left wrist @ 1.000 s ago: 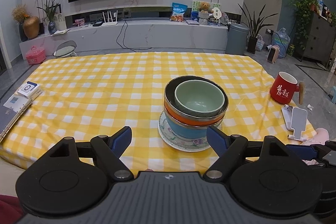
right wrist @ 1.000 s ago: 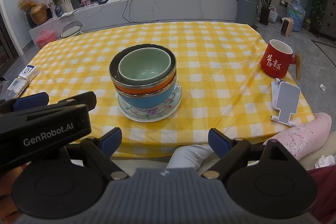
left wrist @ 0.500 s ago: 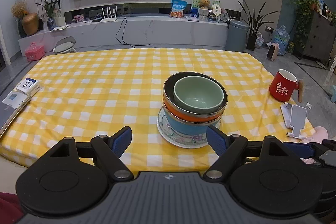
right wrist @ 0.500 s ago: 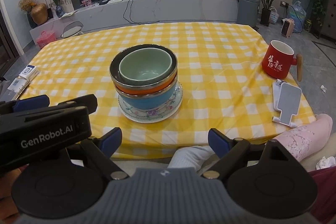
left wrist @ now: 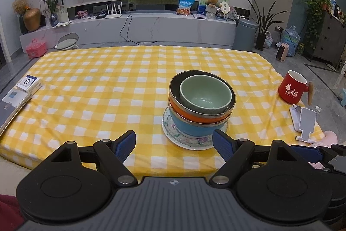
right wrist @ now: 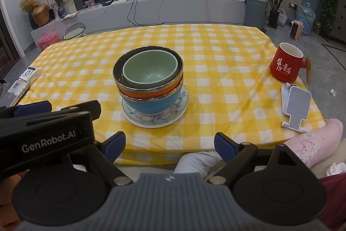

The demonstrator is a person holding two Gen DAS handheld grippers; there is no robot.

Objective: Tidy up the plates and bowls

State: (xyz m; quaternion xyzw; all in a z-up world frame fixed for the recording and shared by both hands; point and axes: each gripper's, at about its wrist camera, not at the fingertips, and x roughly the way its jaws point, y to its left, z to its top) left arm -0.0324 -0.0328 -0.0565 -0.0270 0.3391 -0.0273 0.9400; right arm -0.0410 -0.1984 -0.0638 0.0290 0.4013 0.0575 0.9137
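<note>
Bowls sit nested in one stack on the yellow checked counter (left wrist: pixel 90 88): we see a green bowl (left wrist: pixel 205 94) inside a dark steel-rimmed bowl (left wrist: pixel 175 84), then an orange bowl (left wrist: pixel 194 116), then a blue bowl (left wrist: pixel 188 128), all on a floral plate (left wrist: pixel 190 142) near the front edge; our left tool (left wrist: pixel 174 144) hovers short of the plate with its blue pads apart and nothing between them; its right pad overlaps the plate's rim in the left view, though we cannot tell whether it touches; our right tool (right wrist: pixel 169 145) hangs back past the counter's front edge, pads spread wide and empty, with a pale trouser knee (right wrist: pixel 194 162) below it; from the right view the stack sits ahead and slightly left; a red mug (right wrist: pixel 285 65) stands at the counter's right edge, a white phone stand (right wrist: pixel 296 107) just beside it nearer us; a small box (left wrist: pixel 29 83) and a ring binder (left wrist: pixel 10 112) lie at the left edge, well apart from the stack.
</note>
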